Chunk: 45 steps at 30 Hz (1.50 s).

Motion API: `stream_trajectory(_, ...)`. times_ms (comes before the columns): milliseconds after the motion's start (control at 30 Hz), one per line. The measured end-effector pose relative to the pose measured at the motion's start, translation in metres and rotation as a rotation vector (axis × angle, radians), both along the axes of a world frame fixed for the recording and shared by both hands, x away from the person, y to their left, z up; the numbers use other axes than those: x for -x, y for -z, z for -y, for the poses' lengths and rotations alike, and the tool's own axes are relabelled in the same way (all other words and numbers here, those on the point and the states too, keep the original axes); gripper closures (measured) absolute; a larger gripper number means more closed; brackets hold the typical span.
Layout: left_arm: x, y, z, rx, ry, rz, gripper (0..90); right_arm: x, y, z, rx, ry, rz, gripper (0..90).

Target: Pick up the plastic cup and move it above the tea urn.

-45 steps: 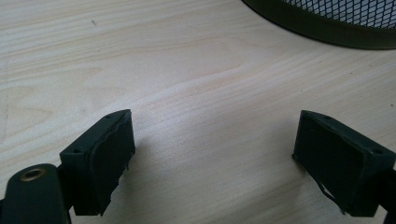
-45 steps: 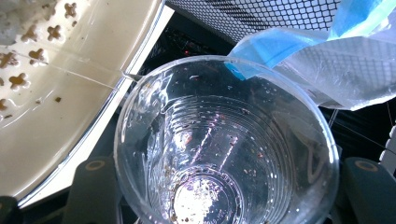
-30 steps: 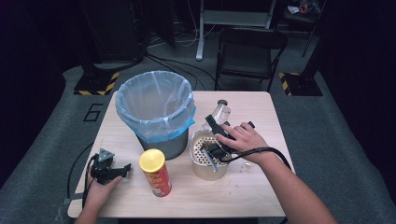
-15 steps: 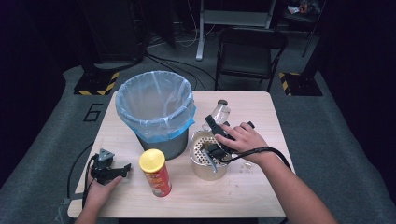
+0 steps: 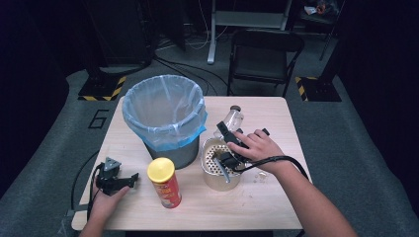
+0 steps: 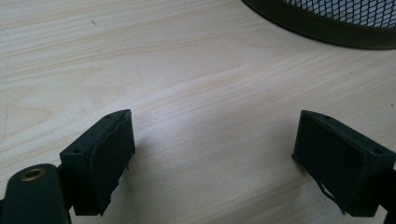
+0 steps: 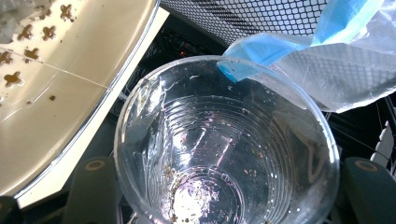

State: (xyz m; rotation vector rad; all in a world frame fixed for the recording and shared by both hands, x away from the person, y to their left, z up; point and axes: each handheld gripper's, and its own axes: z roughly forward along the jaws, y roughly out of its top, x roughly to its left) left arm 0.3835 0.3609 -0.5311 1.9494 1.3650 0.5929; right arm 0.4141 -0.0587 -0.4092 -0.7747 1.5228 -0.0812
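The right tongs point(image 5: 225, 132) grip one clear plastic cup point(image 7: 224, 144), ribbed inside with brown crumbs and drops at its bottom, held above the single cream strainer pot point(image 5: 213, 173) just beside the one mesh bin point(image 5: 165, 121) lined with a blue-edged bag. Nearer the person, the left tongs point(image 5: 129, 178) rest open on the bench point(image 5: 276, 118), holding nothing. One red chip can point(image 5: 164, 182) with a yellow lid stands between the hands, and one bottle point(image 5: 233, 118) behind the pot.
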Motion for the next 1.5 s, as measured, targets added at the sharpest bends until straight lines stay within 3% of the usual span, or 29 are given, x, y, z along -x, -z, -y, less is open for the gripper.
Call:
stream_trajectory(500,0.000,0.000,0.000,0.000,0.000,0.000,12.0,0.002,0.000,0.001,-0.003,-0.007,0.011,34.3)
stream_trajectory(533,0.000,0.000,0.000,0.000,0.000,0.000,11.9,0.002,0.001,0.002,0.022,0.021,-0.040,34.3)
stream_trajectory(733,0.000,0.000,0.000,0.000,0.000,0.000,11.9,0.003,0.001,0.001,0.022,0.020,-0.036,34.3)
stream_trajectory(767,0.000,0.000,0.000,0.000,0.000,0.000,11.9,0.003,0.001,0.001,0.009,0.015,-0.029,34.3)
stream_trajectory(800,0.000,0.000,0.000,0.000,0.000,0.000,11.9,0.002,0.003,0.001,-0.036,-0.002,-0.015,34.3)
stream_trajectory(867,0.000,0.000,0.000,0.005,-0.001,-0.001,11.9,0.002,0.002,0.001,-0.034,-0.003,-0.014,34.3)
stream_trajectory(900,0.000,0.000,0.000,0.001,-0.001,0.000,11.9,0.003,0.000,0.000,-0.004,-0.010,0.014,34.3)
stream_trajectory(1000,0.000,0.000,0.000,0.000,0.000,0.000,11.9,0.003,0.000,0.001,-0.006,-0.009,0.014,34.3)
stream_trajectory(1033,0.000,0.000,0.000,0.000,0.000,0.000,11.9,0.002,-0.001,0.001,-0.004,-0.009,0.009,34.3)
stream_trajectory(1067,0.000,0.000,0.000,0.000,-0.001,0.000,11.9,0.003,0.001,0.002,0.008,0.015,-0.033,34.3)
stream_trajectory(1267,0.000,0.000,0.000,0.000,0.000,0.000,11.9,0.003,0.004,0.001,-0.001,0.010,-0.021,34.3)
stream_trajectory(1300,0.000,0.000,0.000,0.000,0.000,0.000,11.9,0.004,0.004,0.000,-0.005,0.008,-0.017,34.3)
stream_trajectory(1333,0.000,0.000,0.000,0.003,-0.001,0.000,12.0,0.003,0.009,0.000,-0.085,-0.001,-0.038,34.3)
stream_trajectory(1367,0.000,0.000,0.000,0.004,0.000,-0.001,11.9,0.004,0.004,-0.001,-0.077,-0.012,0.020,34.3)
stream_trajectory(1500,0.000,0.000,0.000,0.000,0.000,0.000,12.0,0.004,0.003,-0.002,-0.128,-0.018,0.012,34.3)
